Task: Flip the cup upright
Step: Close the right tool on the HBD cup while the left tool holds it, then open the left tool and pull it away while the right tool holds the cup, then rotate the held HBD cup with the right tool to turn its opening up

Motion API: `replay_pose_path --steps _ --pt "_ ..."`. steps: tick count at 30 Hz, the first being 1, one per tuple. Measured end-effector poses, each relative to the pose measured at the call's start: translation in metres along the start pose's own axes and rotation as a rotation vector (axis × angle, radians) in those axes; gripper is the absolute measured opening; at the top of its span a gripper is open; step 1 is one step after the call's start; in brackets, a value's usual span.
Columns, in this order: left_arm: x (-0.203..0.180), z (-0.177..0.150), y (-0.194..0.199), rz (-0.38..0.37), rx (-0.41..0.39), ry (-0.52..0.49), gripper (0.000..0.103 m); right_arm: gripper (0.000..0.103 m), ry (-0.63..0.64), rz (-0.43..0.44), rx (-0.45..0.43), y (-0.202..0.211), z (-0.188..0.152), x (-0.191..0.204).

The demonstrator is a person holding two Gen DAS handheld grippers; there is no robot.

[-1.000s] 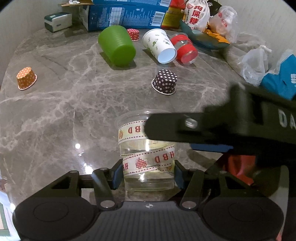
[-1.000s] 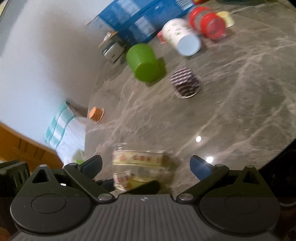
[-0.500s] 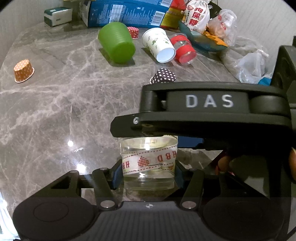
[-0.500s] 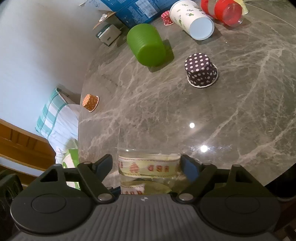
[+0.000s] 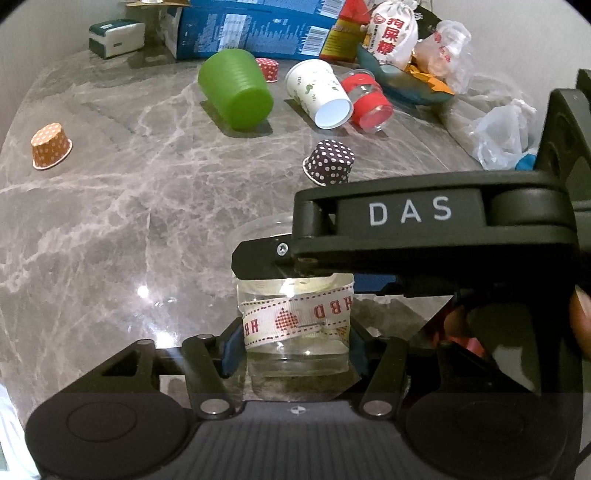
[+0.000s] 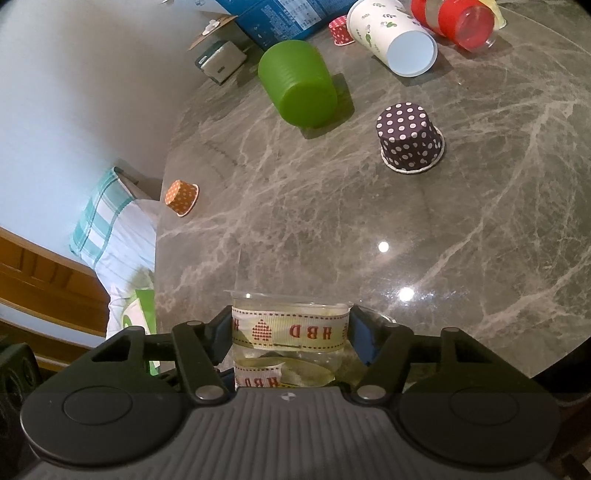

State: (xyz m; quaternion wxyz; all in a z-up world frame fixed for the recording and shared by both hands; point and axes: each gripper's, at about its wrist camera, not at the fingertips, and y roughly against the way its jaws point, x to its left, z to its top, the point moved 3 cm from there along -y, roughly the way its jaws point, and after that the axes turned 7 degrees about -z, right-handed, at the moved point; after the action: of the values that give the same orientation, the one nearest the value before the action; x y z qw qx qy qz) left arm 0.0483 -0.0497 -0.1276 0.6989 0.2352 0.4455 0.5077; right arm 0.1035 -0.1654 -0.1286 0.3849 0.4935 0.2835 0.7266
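Clear ribbon-wrapped plastic cup point(image 5: 295, 325) seemingly upright.

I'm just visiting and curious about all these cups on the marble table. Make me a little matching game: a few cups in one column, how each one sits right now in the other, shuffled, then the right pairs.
Cups:
1. clear cup with HBD ribbon
2. green cup
3. purple polka-dot cup
4. white leaf-print cup

States:
A. on its side, open mouth facing the cameras
B. upside down, rim flat on the table
C. held between gripper fingers
D. on its side, closed base facing the cameras

Pairs: 1-C, 2-D, 3-B, 4-A
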Motion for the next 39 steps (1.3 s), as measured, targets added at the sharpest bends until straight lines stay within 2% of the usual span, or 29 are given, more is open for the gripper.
replay_pose_path --steps 1,3,4,7,11,14,16,18,23,30,33,39 --pt "0.000 -0.001 0.001 -0.008 -0.001 0.000 0.062 0.064 -0.001 0.004 0.000 0.000 0.000 -0.001" --pt "0.001 -0.002 0.003 -0.035 -0.013 -0.004 0.078 0.064 -0.003 0.005 -0.007 0.001 0.000 -0.002" --pt "0.002 -0.004 0.005 -0.021 -0.021 -0.007 0.083 0.064 -0.003 0.007 -0.008 0.001 0.000 -0.002" --pt "0.005 -0.009 0.014 -0.011 -0.060 -0.018 0.093 0.064 0.005 0.008 -0.011 0.002 -0.001 -0.002" --pt "0.015 -0.020 0.036 -0.001 -0.135 -0.023 0.094 0.064 0.011 0.015 -0.010 0.001 -0.001 -0.001" --pt "0.027 -0.030 0.062 -0.004 -0.229 -0.017 0.097 0.064 0.024 0.030 -0.023 0.002 -0.002 -0.001" --pt "0.030 -0.035 0.079 -0.032 -0.294 -0.043 0.097 0.064 0.037 0.042 -0.049 0.005 -0.002 -0.001" --pt "0.031 -0.039 0.091 -0.066 -0.339 -0.064 0.098 0.064 0.065 0.031 -0.104 0.014 -0.002 0.000" --pt "0.036 -0.040 0.109 -0.077 -0.437 -0.047 0.098 0.064 0.141 -0.017 -0.276 0.039 0.000 -0.001" --pt "0.032 -0.042 0.120 -0.208 -0.524 -0.041 0.098 0.064 0.315 -0.127 -0.587 0.076 -0.008 0.003" --pt "0.033 -0.041 0.120 -0.243 -0.544 -0.016 0.098 0.064 0.387 -0.137 -0.710 0.086 -0.014 0.003" --pt "0.033 -0.040 0.118 -0.259 -0.549 -0.012 0.097 0.064 0.532 -0.140 -0.956 0.098 -0.030 0.006"
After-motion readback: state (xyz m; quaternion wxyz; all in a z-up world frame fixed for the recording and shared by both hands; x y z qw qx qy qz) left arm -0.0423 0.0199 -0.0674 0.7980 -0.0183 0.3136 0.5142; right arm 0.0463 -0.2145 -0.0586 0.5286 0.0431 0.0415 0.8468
